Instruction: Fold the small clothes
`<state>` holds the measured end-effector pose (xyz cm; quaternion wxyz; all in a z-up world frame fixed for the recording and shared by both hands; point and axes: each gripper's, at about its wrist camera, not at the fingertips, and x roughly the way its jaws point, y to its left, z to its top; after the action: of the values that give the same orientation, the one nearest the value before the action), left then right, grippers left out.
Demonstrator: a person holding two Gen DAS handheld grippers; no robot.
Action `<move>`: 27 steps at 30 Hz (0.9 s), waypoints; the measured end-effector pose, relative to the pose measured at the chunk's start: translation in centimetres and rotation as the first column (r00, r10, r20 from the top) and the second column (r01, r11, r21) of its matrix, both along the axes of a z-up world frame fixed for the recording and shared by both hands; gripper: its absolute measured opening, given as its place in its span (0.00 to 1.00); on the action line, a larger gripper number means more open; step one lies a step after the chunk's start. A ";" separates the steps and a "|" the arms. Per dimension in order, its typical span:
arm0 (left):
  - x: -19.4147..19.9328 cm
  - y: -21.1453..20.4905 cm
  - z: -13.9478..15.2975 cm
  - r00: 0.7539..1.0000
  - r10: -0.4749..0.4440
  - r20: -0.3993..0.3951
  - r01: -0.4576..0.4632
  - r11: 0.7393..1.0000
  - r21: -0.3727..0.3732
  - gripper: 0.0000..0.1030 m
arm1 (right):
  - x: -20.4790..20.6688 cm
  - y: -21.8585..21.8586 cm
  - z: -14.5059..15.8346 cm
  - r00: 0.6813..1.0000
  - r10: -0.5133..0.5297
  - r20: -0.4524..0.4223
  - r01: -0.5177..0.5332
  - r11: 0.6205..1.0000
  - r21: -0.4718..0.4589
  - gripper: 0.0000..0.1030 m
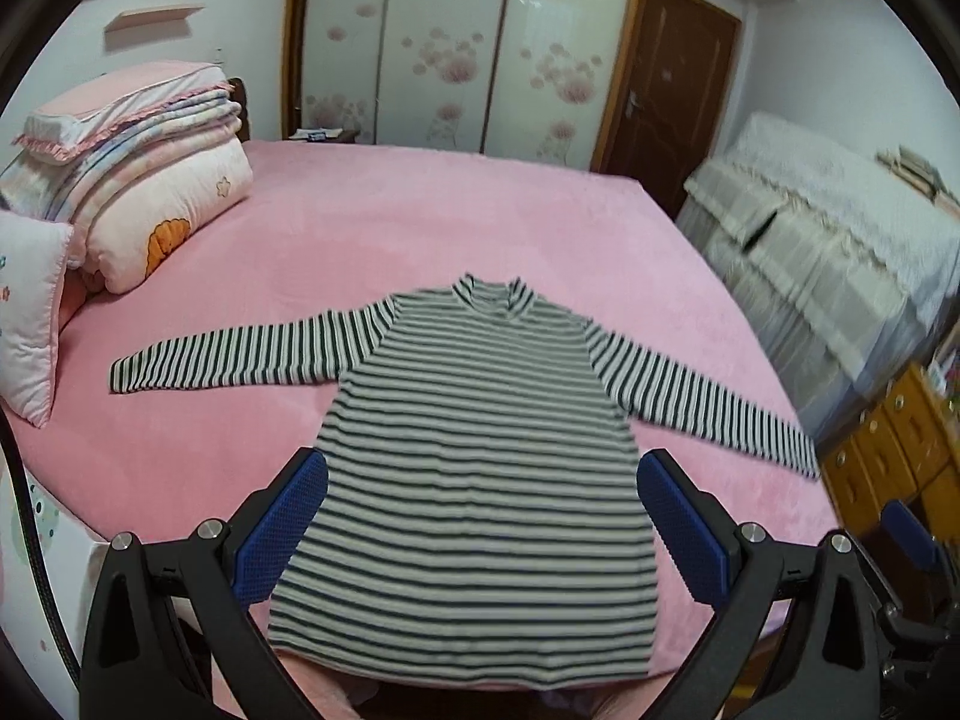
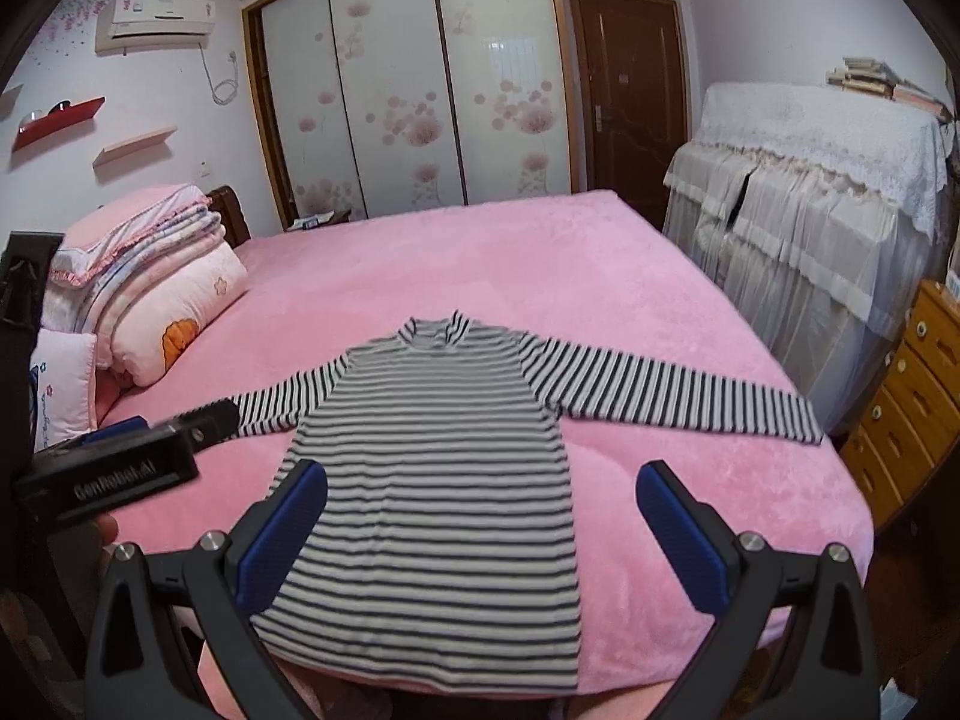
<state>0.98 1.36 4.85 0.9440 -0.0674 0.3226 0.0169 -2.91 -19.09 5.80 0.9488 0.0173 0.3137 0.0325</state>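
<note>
Start of folding: black-and-white striped long-sleeved knit top [image 1: 474,450] lies flat on pink plush bed [image 1: 420,228]; my left tool [image 1: 480,528] and right tool [image 2: 480,534] hover spread, empty. Next, I judge, pinch a sleeve.

Pink bed [image 2: 450,252]. Folded blankets [image 2: 174,300] and pillow [image 2: 63,384] at left. Flower wardrobe doors [image 2: 408,96], brown door [image 2: 630,90] behind. Covered furniture [image 2: 804,222], wooden drawers [image 2: 912,396] right.

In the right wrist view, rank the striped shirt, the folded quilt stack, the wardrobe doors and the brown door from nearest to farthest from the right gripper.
1. Striped shirt: flat on the bed, just ahead of the right gripper, whose jaws are open.
2. Folded quilt stack: far left, by the headboard.
3. Wardrobe doors and brown door: both on the back wall, too close to call.
</note>
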 end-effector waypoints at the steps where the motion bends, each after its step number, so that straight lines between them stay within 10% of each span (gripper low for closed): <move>1: 0.1 0.1 0.4 1.000 -0.003 -0.002 0.003 1.000 -0.006 0.99 | 0.1 -0.2 0.5 1.000 0.004 0.009 -0.004 1.000 0.000 1.00; 18: 5.9 -5.1 3.7 0.992 -0.119 -0.043 0.118 0.993 -0.020 0.99 | 2.9 -6.1 4.8 0.986 -0.043 0.163 0.053 0.997 -0.061 1.00; 27: 13.4 -14.2 0.3 0.987 -0.145 -0.062 0.149 0.987 0.057 1.00 | 7.3 -15.8 2.7 0.959 -0.213 0.185 0.224 0.974 -0.037 1.00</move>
<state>14.40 -12.80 5.12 0.9346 -0.0140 0.3531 -0.0408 4.36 -34.93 8.49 0.9711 0.0213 0.2238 -0.0802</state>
